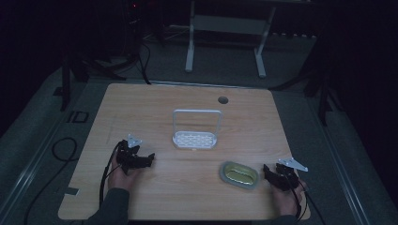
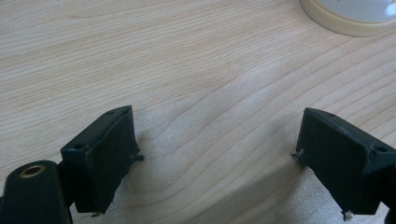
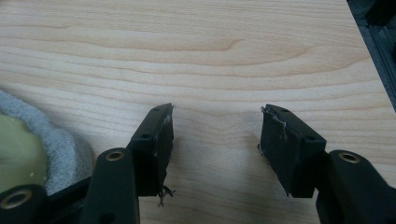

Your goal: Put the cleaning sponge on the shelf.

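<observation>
Left to right across the wooden surface (image 1: 187,187), seen from the high view. At the left, a hand holds the left gripper (image 1: 149,158) low over the surface, its tip pointing toward the middle; a black cable trails from it past the near edge. In the left gripper view its two black fingers (image 2: 103,158) stand wide apart with bare wood grain between them and nothing held; the rim of a pale round object (image 2: 348,21) shows at the top right corner of that view, well apart from the fingers.

At the centre stands a white rack (image 1: 195,131), a slotted base with an upright hoop-shaped frame rising from it, well apart from both grippers. Behind it, near the far edge, is a round hole (image 1: 223,100) in the surface.

To the right and nearer the person lies an oval soap dish (image 1: 239,174), grey at its rim with a yellowish inside, flat on the surface. Just beside it, on its right, a hand holds the right gripper (image 1: 266,169), the nearer of the two to the dish but not touching it. In the right gripper view its fingers (image 3: 154,149) are spread wide over bare wood and hold nothing; the dish's grey rim (image 3: 60,140) lies just beside the left finger.
</observation>
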`<action>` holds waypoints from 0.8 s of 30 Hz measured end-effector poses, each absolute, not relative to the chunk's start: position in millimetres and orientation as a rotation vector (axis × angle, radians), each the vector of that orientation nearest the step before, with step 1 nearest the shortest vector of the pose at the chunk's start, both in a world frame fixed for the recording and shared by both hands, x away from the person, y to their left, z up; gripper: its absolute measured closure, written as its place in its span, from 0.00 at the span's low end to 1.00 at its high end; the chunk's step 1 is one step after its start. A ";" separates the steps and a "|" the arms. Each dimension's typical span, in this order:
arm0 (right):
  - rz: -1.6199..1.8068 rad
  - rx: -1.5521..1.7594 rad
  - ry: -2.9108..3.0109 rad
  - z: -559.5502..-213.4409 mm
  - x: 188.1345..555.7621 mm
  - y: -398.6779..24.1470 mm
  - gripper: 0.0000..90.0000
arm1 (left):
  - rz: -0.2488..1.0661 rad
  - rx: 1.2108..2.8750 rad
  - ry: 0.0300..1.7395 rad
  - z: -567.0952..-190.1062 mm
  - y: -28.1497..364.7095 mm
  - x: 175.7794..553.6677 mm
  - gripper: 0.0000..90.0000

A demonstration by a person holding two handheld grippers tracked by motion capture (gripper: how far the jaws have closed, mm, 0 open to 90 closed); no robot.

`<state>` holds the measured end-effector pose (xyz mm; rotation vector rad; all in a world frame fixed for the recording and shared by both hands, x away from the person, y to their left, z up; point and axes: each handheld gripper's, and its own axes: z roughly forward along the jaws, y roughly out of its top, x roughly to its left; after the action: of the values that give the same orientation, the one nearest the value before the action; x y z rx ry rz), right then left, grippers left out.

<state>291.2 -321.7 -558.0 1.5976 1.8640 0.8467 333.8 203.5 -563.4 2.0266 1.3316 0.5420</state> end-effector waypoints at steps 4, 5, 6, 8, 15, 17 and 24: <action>0.847 1.598 1.863 -557.9 291.1 -322.0 0.50 | 0.542 2.025 1.333 -563.5 203.4 333.9 0.13; 0.846 1.594 1.864 -557.8 290.8 -322.1 0.51 | 0.543 2.026 1.333 -563.4 203.4 333.8 0.13; 0.846 1.594 1.864 -557.8 290.8 -322.1 0.51 | 0.543 2.026 1.333 -563.4 203.4 333.8 0.13; 0.852 1.603 1.865 -557.1 288.8 -322.2 0.53 | 0.545 2.023 1.339 -563.4 203.1 333.3 0.14; 0.950 1.518 1.848 -536.1 275.8 -321.0 0.75 | 0.546 2.021 1.341 -563.5 202.9 333.2 0.14; 0.984 1.493 1.835 -527.9 271.7 -319.2 0.86 | 0.546 2.021 1.342 -563.5 202.9 333.2 0.14; 1.067 1.399 1.853 -505.2 260.7 -303.4 1.00 | 0.546 2.021 1.341 -563.4 202.9 333.2 0.14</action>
<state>260.7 -303.4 -505.2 1.3995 1.8535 1.0673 333.2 202.9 -563.4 2.0208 1.3415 0.5460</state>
